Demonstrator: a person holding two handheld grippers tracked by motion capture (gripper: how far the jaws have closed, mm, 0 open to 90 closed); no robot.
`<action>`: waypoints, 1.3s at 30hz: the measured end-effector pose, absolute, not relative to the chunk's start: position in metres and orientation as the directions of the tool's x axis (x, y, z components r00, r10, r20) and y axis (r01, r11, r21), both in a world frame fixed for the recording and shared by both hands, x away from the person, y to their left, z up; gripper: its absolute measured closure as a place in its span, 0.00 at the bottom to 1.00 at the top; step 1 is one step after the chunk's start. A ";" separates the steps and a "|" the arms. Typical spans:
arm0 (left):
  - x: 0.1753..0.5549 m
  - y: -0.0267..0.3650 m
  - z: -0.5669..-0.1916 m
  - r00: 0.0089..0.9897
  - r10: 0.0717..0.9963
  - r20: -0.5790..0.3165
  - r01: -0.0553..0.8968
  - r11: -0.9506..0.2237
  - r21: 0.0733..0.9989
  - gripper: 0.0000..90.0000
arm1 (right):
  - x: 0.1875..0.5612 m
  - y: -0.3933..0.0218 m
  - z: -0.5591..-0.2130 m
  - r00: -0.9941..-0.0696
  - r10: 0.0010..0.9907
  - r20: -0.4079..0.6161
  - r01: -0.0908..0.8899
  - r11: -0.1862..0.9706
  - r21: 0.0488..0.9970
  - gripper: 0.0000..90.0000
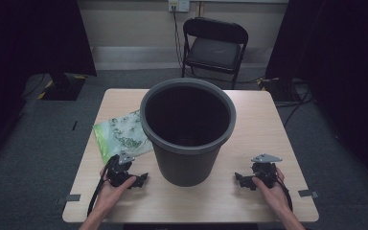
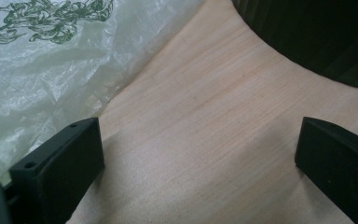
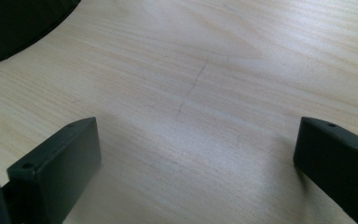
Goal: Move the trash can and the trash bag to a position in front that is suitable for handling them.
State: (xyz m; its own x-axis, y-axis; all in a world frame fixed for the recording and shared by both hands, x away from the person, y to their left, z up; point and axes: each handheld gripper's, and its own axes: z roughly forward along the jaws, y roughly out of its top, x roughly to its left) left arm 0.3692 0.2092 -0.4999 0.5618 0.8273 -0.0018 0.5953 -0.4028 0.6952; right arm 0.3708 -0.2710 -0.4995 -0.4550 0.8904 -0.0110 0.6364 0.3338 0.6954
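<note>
Dim room, dark corners; table (image 1: 268, 124) evenly lit from above; soft shadows; close views slightly blurred.

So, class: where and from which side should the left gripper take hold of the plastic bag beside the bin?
Grip the bag at its near edge, coming from the left gripper side. The bag lies flat and crumpled on the table, its far corner against the bin, so probably a raised wrinkle at that free edge suits the open jaws best.

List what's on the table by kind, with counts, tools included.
Grey bin: 1
Plastic bag with green print: 1
Handheld tools: 2, left tool and right tool, both open and empty
Total: 4
</note>
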 end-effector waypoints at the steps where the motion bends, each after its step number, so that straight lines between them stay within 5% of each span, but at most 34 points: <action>1: 0.369 0.209 -0.500 0.562 0.827 -0.002 0.595 -0.403 0.695 0.05 | 0.371 -0.271 -0.500 -0.455 0.890 -0.011 0.636 0.334 0.695 0.01; 3: 0.366 0.208 -0.497 0.583 0.812 0.001 0.579 -0.417 0.701 0.16 | 0.371 -0.274 -0.495 -0.444 0.896 -0.012 0.638 0.326 0.698 0.22; 4: 0.361 0.207 -0.492 0.596 0.803 0.001 0.574 -0.427 0.699 0.22 | 0.372 -0.275 -0.492 -0.440 0.898 -0.008 0.640 0.320 0.698 0.24; 6: 0.354 0.206 -0.483 0.615 0.788 -0.009 0.559 -0.429 0.710 0.22 | 0.372 -0.279 -0.482 -0.433 0.901 0.023 0.629 0.284 0.723 0.18; 11: 0.352 0.197 -0.457 0.636 0.771 0.018 0.469 -0.405 0.785 0.22 | 0.378 -0.282 -0.462 -0.430 0.901 0.066 0.586 0.223 0.779 0.21; 19: 0.395 0.206 -0.422 0.574 0.815 -0.082 0.466 -0.243 0.851 0.24 | 0.412 -0.256 -0.416 -0.503 0.861 0.071 0.485 0.214 0.848 0.21; 37: 0.434 0.198 -0.432 0.568 0.809 -0.155 0.474 -0.167 0.865 0.22 | 0.450 -0.218 -0.396 -0.569 0.818 0.084 0.422 0.203 0.884 0.28; 39: 0.433 0.194 -0.433 0.577 0.810 -0.101 0.452 -0.214 0.866 0.30 | 0.448 -0.217 -0.395 -0.570 0.818 0.077 0.413 0.204 0.888 0.32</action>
